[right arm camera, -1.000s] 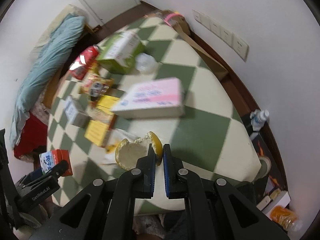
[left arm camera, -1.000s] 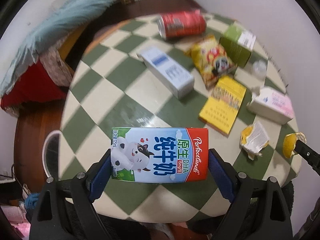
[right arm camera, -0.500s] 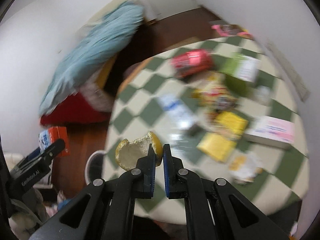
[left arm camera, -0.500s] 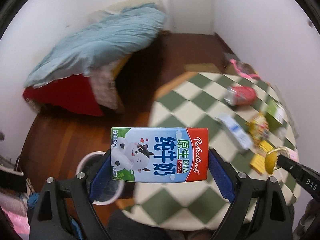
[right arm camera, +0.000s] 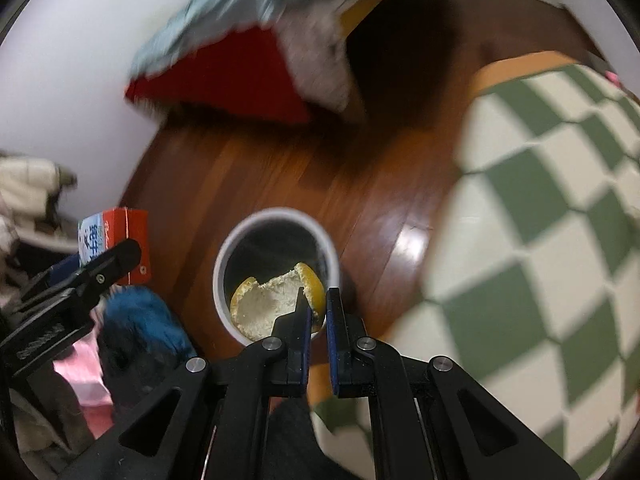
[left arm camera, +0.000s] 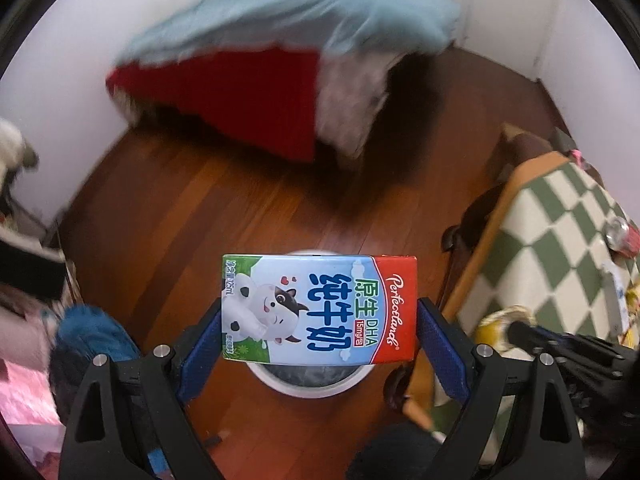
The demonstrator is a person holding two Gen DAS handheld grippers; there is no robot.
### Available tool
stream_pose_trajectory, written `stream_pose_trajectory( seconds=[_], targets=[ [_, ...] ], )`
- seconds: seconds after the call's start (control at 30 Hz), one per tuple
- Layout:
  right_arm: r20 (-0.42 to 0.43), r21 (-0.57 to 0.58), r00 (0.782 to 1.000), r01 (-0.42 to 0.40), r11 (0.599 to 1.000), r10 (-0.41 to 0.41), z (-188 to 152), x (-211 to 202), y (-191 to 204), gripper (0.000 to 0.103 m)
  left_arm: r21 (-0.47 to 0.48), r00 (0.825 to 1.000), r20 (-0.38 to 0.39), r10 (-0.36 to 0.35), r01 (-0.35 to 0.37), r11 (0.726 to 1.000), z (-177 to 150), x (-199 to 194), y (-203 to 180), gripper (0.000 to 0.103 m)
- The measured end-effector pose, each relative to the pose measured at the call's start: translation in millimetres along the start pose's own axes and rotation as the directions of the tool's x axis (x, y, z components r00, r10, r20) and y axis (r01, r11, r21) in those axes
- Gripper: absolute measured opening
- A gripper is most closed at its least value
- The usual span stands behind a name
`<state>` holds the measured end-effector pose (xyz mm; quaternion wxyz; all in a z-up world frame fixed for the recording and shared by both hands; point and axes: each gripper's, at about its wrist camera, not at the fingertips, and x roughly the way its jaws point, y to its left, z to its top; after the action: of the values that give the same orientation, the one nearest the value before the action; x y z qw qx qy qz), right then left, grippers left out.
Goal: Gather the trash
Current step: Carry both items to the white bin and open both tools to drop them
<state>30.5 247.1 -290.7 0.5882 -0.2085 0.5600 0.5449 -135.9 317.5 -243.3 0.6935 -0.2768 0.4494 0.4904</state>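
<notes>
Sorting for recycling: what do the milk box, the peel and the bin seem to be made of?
Milk box: likely coated paperboard, with glossy print and crisp folded edges. Peel: citrus rind, yellow skin over white, ragged pith. Bin: probably smooth white plastic, with an even rounded rim; dark inside, perhaps a liner.

Soft indoor light, fairly dim. Motion blur smears the bedding (left arm camera: 288,12) at 12 o'clock in both views. Glare glints on the floor (right arm camera: 412,236) at 3 o'clock. Fisheye edges bend and darken.
</notes>
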Motion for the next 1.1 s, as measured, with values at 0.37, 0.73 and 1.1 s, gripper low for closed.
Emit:
stream_pose_trajectory(
  seconds=[0.37, 0.73, 1.1],
  targets=[
    [-0.252, -0.099, 0.966, 0.023, 0.995, -0.047, 14, 158, 52, 0.008, -0.213, 0.976, -0.204, -0.073, 0.028, 0.977, -12, 104, 74, 0.102],
    [-0.302, -0.13, 0.946, 0.079, 0.988, -0.115, 10, 188, 50, 0.103, -0.21, 0.979, -0.2, 0.038, -0.08, 0.975, -27, 93, 100, 0.103],
    [-0.207, -0.204, 0.964, 0.126, 0.971, -0.169, 9, 129, 67, 0.103, -0.164, 0.984, -0.118, 0.133, -0.151, 0.975, -31, 47, 98, 0.103]
  ],
)
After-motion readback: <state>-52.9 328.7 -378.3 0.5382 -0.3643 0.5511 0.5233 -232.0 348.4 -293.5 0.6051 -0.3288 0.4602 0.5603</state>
